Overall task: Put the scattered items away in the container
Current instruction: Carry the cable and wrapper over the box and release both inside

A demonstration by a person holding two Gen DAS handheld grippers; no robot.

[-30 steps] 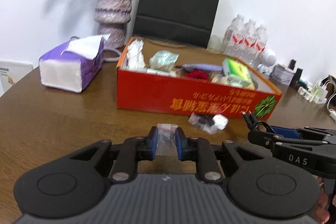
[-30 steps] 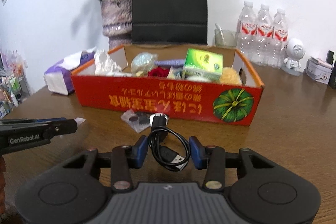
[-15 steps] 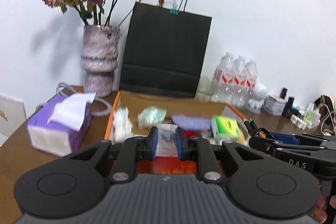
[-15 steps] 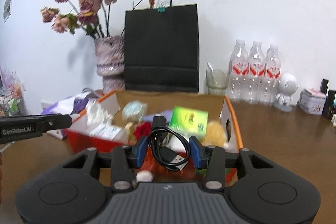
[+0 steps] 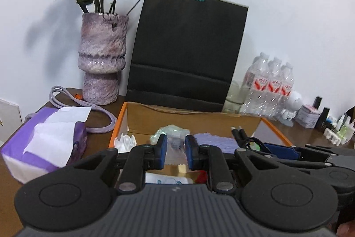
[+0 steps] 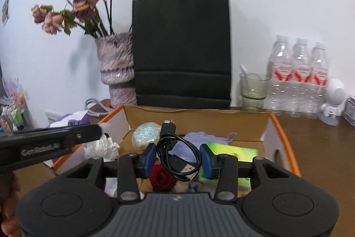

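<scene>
Cardboard box (image 6: 271, 132), orange-rimmed, on the wooden table (image 6: 315, 143), before a black paper bag (image 6: 182, 48): contains a green packet (image 6: 233, 151), purple cloth (image 6: 206, 139) and crumpled tissue (image 6: 102, 147). My left gripper (image 5: 175, 153), over the box: fingers clenched on a clear plastic sachet (image 5: 175, 151). My right gripper (image 6: 178, 160), also over it: fingers grasping a coiled black USB cable (image 6: 177, 154).

Both grippers are coming up off the table and moving over the box (image 5: 275, 129). The left gripper (image 5: 175, 153) is carrying a clear packet (image 5: 175, 148), and the right gripper (image 6: 177, 158) a black cable (image 6: 177, 154).
</scene>
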